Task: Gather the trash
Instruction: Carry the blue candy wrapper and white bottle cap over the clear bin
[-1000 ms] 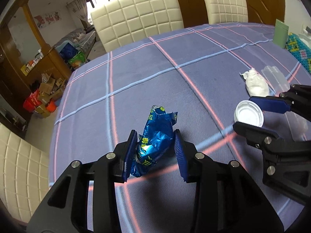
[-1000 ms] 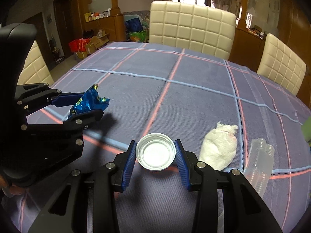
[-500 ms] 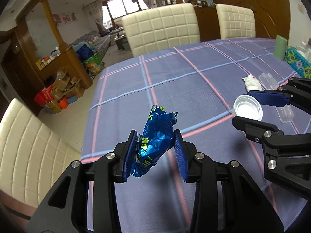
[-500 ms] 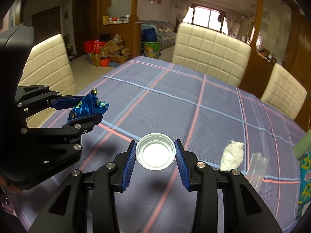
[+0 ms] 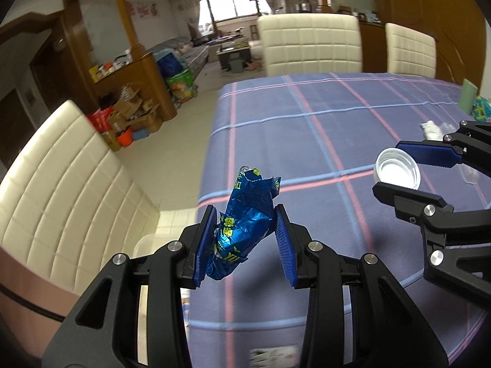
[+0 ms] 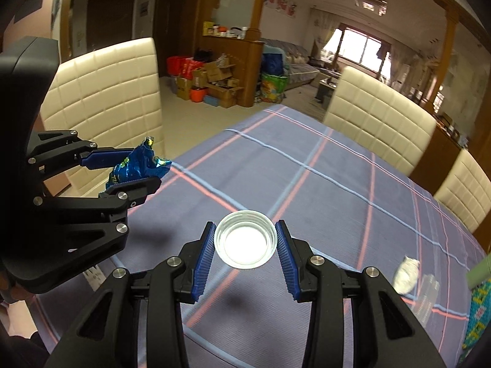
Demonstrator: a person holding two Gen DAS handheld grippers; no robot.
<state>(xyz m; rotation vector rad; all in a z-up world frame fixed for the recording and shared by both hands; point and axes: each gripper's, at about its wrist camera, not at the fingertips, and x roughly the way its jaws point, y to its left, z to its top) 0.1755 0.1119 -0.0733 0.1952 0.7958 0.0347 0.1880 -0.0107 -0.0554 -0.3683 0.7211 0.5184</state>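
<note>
Wrapper, blue foil, pinched in left gripper above the table edge, long axis pointing away and up. Right gripper clamps white cap, hollow facing camera. Only right view shows tissue wad clearly.

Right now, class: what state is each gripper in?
Left gripper: shut on the blue wrapper.
Right gripper: shut on the white cap.

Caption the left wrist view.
Left gripper clamps a crumpled blue foil wrapper; right gripper holds a white plastic cap.
</note>
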